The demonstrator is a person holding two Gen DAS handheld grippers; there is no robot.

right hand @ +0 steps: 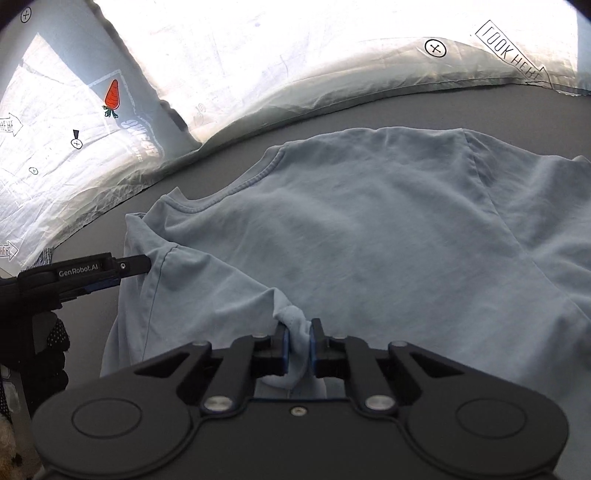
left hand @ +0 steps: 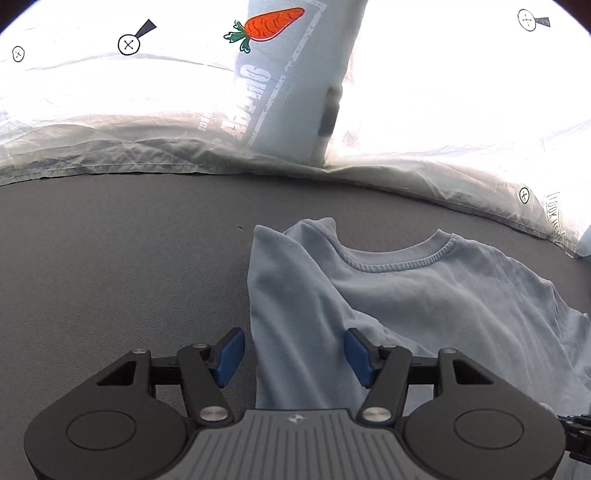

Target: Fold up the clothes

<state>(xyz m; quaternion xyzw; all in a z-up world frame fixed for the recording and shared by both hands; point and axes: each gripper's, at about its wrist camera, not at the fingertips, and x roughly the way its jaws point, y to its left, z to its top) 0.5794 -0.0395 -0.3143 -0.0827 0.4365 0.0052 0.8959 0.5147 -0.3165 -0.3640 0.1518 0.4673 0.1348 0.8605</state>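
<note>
A pale blue T-shirt (right hand: 369, 229) lay on the dark grey table (right hand: 258, 136), its ribbed collar (right hand: 236, 188) toward ten o'clock in the right wrist view and its body spread out toward three o'clock. At six o'clock in that view the right gripper (right hand: 298, 341) was clamped on a bunched fold of the shirt, cloth squeezed between the blue pads (right hand: 283, 345). At nine o'clock the left gripper (right hand: 136, 264) reached in from the side, its tip at the shirt's folded edge. In the left wrist view the left gripper (left hand: 293, 356) stood part open, a ridge of shirt cloth lying between its blue pads (left hand: 231, 356); whether the pads pressed on the cloth could not be told. Beyond the table, from nine round to two o'clock, a pale printed sheet (left hand: 110, 122) hung brightly lit, with circled crosses and arrows. A carrot print (left hand: 269, 26) sat at twelve o'clock in the left wrist view.
</note>
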